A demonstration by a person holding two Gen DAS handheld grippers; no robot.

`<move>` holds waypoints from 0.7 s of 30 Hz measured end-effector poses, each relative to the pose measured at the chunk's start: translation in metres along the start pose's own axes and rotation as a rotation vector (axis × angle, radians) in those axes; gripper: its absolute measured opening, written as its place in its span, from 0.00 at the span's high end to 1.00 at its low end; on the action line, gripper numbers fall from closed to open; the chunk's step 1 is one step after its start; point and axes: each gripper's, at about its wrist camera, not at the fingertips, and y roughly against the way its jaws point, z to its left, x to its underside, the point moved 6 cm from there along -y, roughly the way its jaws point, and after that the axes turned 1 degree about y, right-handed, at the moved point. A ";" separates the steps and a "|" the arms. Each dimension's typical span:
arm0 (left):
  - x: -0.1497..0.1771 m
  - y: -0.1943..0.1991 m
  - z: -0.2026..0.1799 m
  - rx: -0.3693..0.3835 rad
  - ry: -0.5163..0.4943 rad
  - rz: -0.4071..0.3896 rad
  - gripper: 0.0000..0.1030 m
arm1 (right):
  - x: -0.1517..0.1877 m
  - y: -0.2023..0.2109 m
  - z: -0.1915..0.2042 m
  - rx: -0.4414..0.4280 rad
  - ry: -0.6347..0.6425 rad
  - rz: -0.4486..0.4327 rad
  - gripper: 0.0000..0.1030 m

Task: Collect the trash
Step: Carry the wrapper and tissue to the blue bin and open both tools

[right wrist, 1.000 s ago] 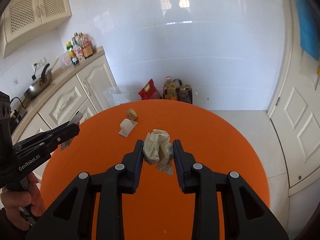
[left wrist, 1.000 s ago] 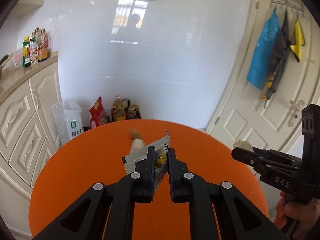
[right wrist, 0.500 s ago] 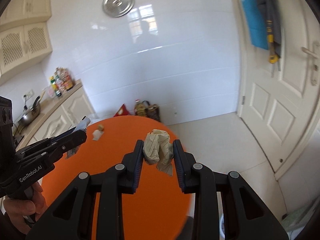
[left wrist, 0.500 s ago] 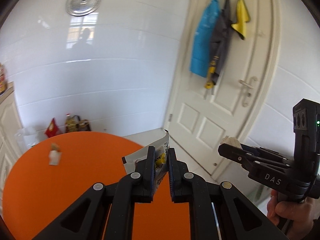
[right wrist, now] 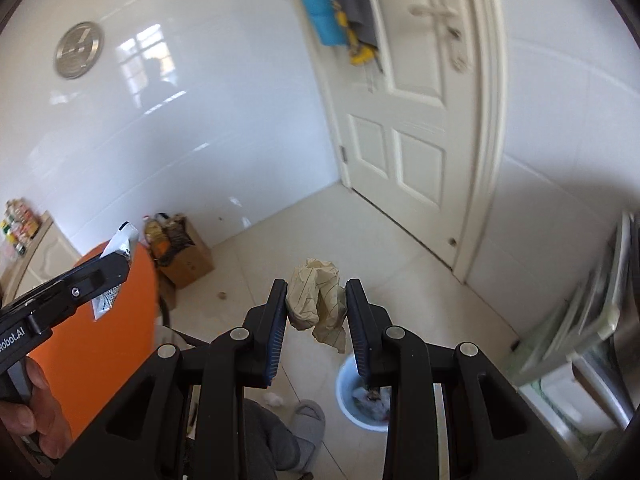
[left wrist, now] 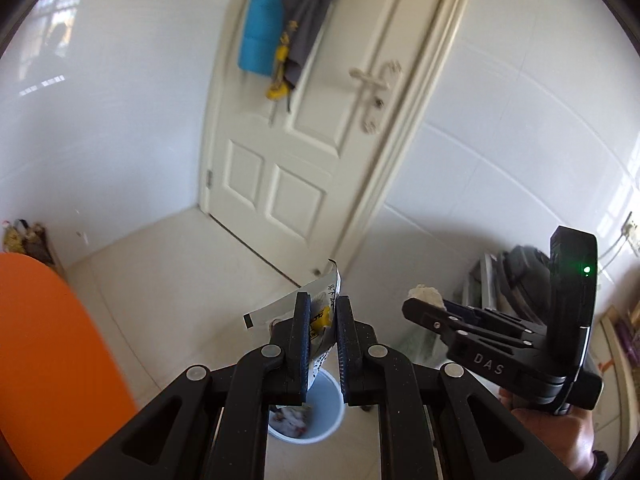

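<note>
**Operator:** Above the white waste bin (left wrist: 316, 420) I have both loads in the air. My left tongs (left wrist: 323, 334) are pinched tight on a flat printed sachet wrapper (left wrist: 320, 316), and my right tongs (right wrist: 316, 312) are clamped narrow on a crumpled beige paper wad (right wrist: 316, 300).

**Spotter:** What could go wrong from there?

**Operator:** I judge neither load is squarely over the bin's mouth. The wrapper is light and flat; released off-centre it could flutter past the rim onto the floor tiles (right wrist: 400, 280). The wad hangs beyond the bin's far rim, so letting go now would likely miss.

**Spotter:** And the room?

**Operator:** Left of the bin is the orange bench (left wrist: 44, 344). Beyond the bin is a white panelled door (left wrist: 312, 152) with cloths hung on it, and white tiled walls. Near the bin, on the bench side, I see a scrap on the floor and a grey slipper (right wrist: 308, 420).
</note>
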 end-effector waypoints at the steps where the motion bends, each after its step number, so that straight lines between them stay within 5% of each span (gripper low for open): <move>1: 0.007 -0.012 -0.001 0.015 0.008 0.028 0.92 | 0.006 -0.010 -0.014 0.012 -0.021 0.023 0.71; 8: 0.033 -0.084 0.008 0.072 0.054 0.229 0.92 | 0.040 -0.074 -0.065 0.039 -0.116 0.160 0.71; 15: 0.041 -0.153 0.030 0.047 0.100 0.422 0.87 | 0.072 -0.129 -0.098 0.065 -0.204 0.275 0.66; 17: 0.043 -0.165 0.035 0.028 0.093 0.460 0.72 | 0.078 -0.138 -0.107 0.068 -0.240 0.292 0.47; 19: 0.035 -0.174 0.036 0.003 0.086 0.463 0.40 | 0.083 -0.142 -0.115 0.074 -0.269 0.302 0.33; 21: 0.031 -0.166 0.039 -0.030 0.082 0.436 0.28 | 0.085 -0.144 -0.119 0.067 -0.294 0.299 0.21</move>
